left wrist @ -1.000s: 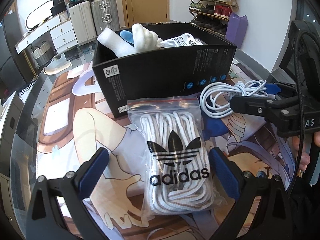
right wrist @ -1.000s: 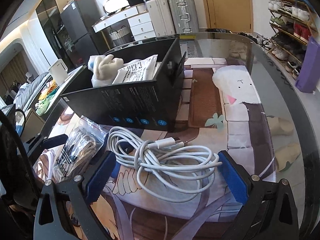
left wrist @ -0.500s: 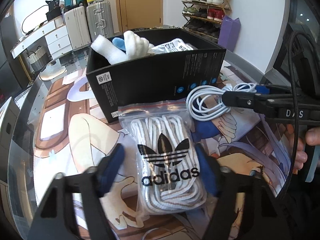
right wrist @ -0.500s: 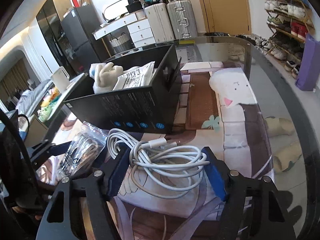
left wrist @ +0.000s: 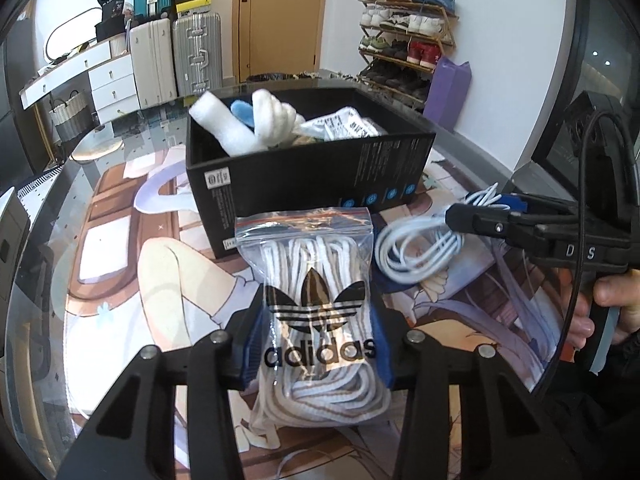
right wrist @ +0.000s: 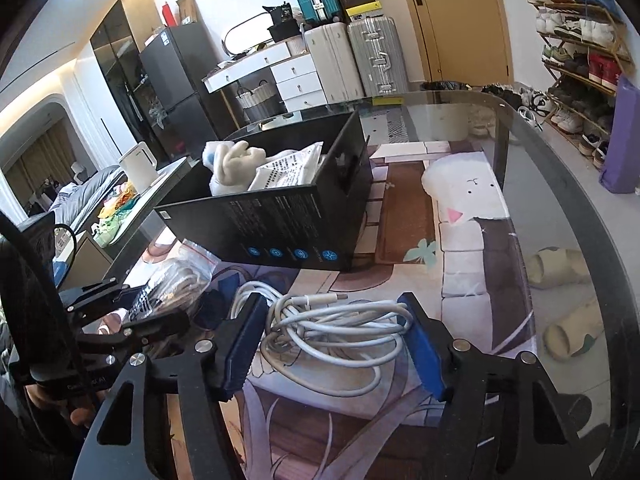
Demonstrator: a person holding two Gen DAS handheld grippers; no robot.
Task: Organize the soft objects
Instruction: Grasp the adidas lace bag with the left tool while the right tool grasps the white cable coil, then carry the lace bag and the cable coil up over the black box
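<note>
My left gripper [left wrist: 318, 344] is shut on a clear zip bag of white shoelaces [left wrist: 316, 296] with a black adidas logo, lifted just off the mat. My right gripper [right wrist: 334, 344] is shut on a coil of white cable [right wrist: 332, 332], also raised; the coil shows in the left wrist view [left wrist: 416, 248] too. A black open box [left wrist: 308, 172] stands just behind both, holding a white plush toy [left wrist: 256, 124] and a white printed packet [left wrist: 344, 128]. The box also shows in the right wrist view [right wrist: 280, 224].
A printed anime mat [left wrist: 160, 280] covers the glass table [right wrist: 560, 184]. The table's curved edge runs on the right. Suitcases [left wrist: 176, 56], white drawers [left wrist: 108, 80], a door and a shoe rack [left wrist: 404, 44] stand behind.
Both grippers have closed from wide open, the left onto the shoelace bag and the right onto the cable coil. Both items have lifted slightly off the mat.
</note>
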